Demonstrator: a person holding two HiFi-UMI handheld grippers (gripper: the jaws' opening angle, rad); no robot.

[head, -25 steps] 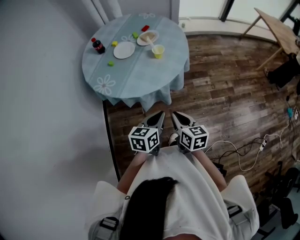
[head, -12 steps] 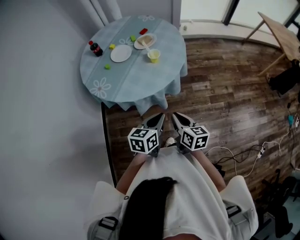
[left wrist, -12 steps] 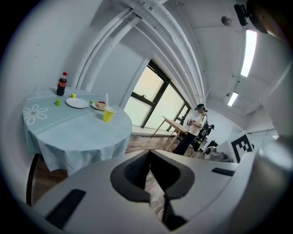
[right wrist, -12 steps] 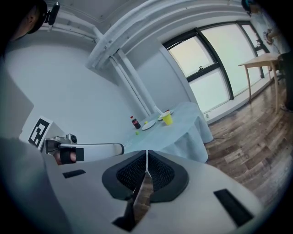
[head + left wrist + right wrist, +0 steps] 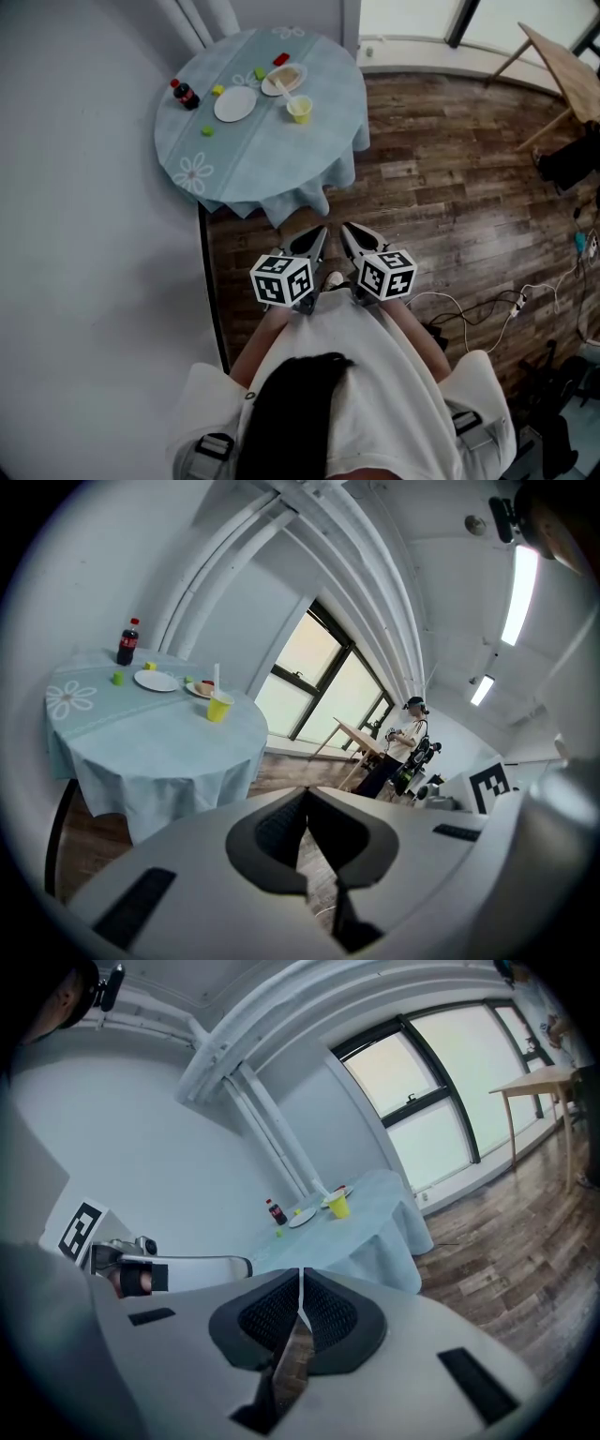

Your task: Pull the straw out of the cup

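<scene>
Round table, pale blue flowered cloth (image 5: 272, 155); dk wood-plank floor (image 5: 450, 192); plain grey wall (image 5: 84, 234); black-framed windows (image 5: 441, 1082), daylit.

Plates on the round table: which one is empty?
The white plate nearer the cola bottle; the other plate, beside the yellow cup, holds food.
</scene>
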